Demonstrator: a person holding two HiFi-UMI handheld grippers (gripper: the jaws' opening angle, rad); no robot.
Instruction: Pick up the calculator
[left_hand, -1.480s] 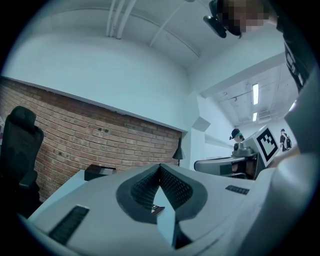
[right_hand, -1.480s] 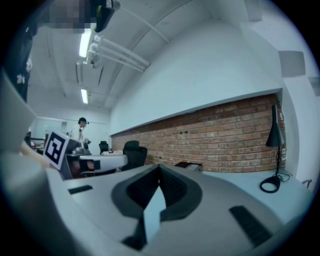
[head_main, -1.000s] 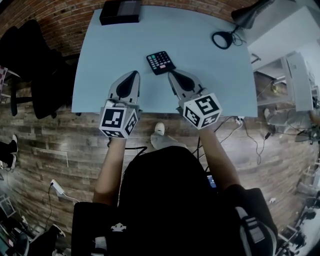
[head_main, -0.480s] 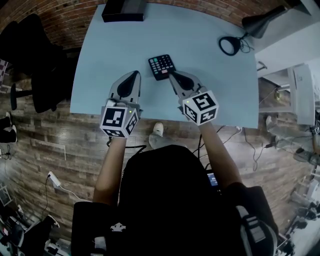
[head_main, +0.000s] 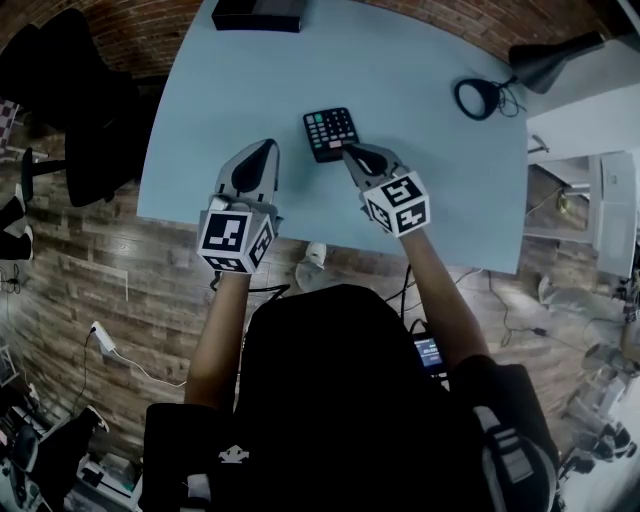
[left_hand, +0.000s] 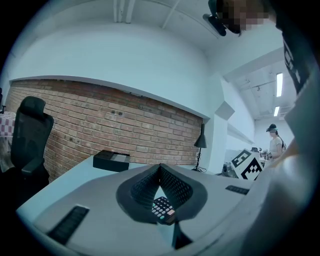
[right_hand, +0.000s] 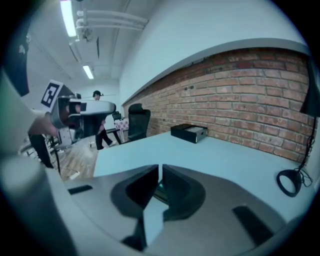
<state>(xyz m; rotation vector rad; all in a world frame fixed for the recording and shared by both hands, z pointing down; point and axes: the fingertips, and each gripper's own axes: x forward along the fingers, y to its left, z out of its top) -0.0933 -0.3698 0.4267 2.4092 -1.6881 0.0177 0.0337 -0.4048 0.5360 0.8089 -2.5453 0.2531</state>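
The calculator (head_main: 330, 133) lies flat on the light-blue table (head_main: 420, 200), not yet lifted. The right gripper (head_main: 351, 153) has its fingers pressed together, with the tips at the calculator's near edge; whether they touch it cannot be told. The left gripper (head_main: 265, 148), fingers also together and empty, hovers near its left side. The whole pickup is left to do: spreading the fingers, pinching the calculator and lifting it.

A light blue table (head_main: 420, 60) stands on a wood-plank floor (head_main: 100, 270), its far edge near a brick wall (right_hand: 250, 95). A black box (head_main: 258, 14) lies at the table's far edge, a black desk lamp (head_main: 548, 62) at its far right corner. A black office chair (head_main: 80, 110) stands just left of the table, and a white power strip (head_main: 98, 335) lies on the floor off its near left corner
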